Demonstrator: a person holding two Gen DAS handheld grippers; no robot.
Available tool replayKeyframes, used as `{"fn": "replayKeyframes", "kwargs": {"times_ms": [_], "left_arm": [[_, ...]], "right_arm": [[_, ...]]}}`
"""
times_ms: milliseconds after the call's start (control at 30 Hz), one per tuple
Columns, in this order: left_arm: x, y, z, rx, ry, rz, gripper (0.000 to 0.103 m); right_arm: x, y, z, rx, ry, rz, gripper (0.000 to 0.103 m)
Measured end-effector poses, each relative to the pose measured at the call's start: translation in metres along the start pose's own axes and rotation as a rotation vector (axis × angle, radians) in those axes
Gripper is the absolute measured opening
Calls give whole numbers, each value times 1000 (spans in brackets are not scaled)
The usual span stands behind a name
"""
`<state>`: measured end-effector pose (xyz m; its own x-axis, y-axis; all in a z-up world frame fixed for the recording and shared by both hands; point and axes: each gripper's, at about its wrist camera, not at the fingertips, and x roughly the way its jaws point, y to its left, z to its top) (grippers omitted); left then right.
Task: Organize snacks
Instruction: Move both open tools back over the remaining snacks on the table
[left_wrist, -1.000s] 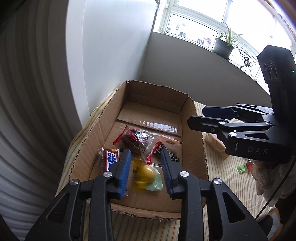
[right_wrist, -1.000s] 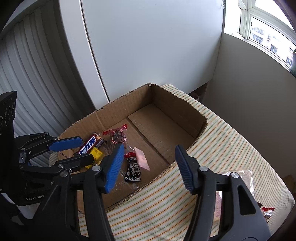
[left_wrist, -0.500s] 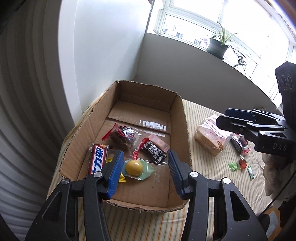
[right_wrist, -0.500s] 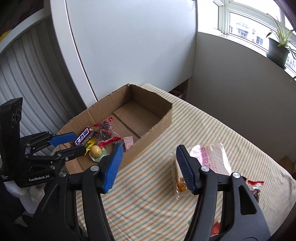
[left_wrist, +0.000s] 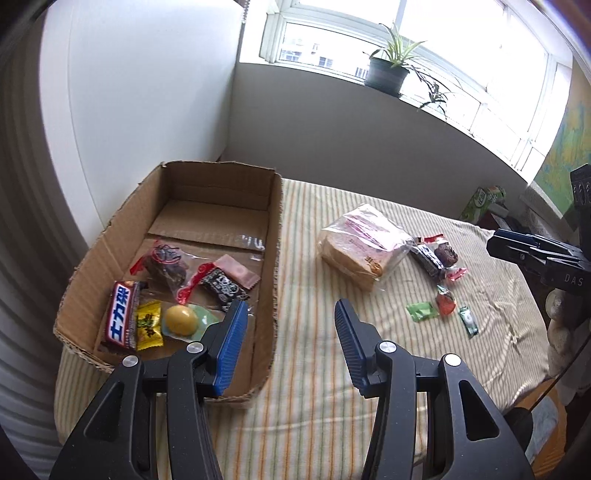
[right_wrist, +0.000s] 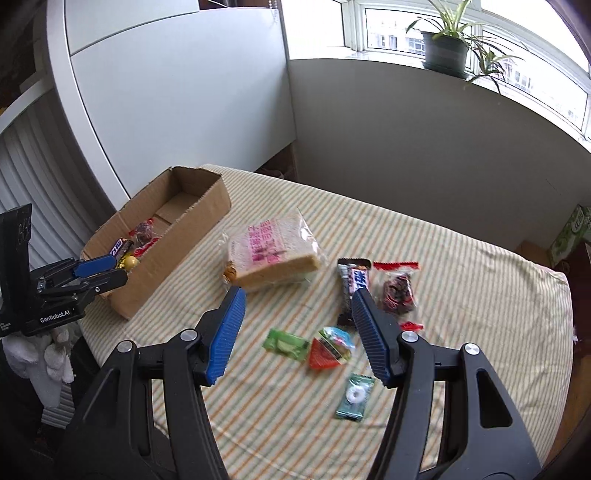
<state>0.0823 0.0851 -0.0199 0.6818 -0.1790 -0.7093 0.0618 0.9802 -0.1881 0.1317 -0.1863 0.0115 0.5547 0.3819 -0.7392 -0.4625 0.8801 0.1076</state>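
Note:
A cardboard box (left_wrist: 275, 236) holds several wrapped snacks, among them a chocolate bar (left_wrist: 120, 319) and a yellow round sweet (left_wrist: 181, 320). My left gripper (left_wrist: 290, 338) is open and empty above the box's near right wall. On the striped cloth lie a bagged bread loaf (right_wrist: 273, 251), a dark chocolate bar (right_wrist: 354, 284), a red-topped packet (right_wrist: 397, 288), a green candy (right_wrist: 285, 343), a red triangular candy (right_wrist: 327, 352) and a mint packet (right_wrist: 354, 397). My right gripper (right_wrist: 297, 334) is open and empty above the small candies.
The striped table (right_wrist: 461, 295) ends at a wall (right_wrist: 406, 140) behind. A potted plant (right_wrist: 445, 48) stands on the windowsill. A green carton (right_wrist: 570, 229) sits beyond the table's far right edge. The left gripper (right_wrist: 101, 273) shows beside the box (right_wrist: 177, 236).
Both grippers have pulled back from the box and swung right. The left one has opened wider and left the yellow sweet in the box. The right one now hovers over the loose candies.

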Motion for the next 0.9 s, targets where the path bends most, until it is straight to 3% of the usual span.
{"fn": "replayKeyframes", "kwargs": {"times_ms": [367,600,900], "left_arm": [[21,-56,-10,124,68,-82,48],[47,-98,-15,316,160,-141,48],[90,-146,-7,579,271,-170,48]], "right_arm": [[4,-41,-51,66,75,-29,63],[25,-47,-83,103,153,-20,63],[34,-58,-97,150,159,4,63]]}}
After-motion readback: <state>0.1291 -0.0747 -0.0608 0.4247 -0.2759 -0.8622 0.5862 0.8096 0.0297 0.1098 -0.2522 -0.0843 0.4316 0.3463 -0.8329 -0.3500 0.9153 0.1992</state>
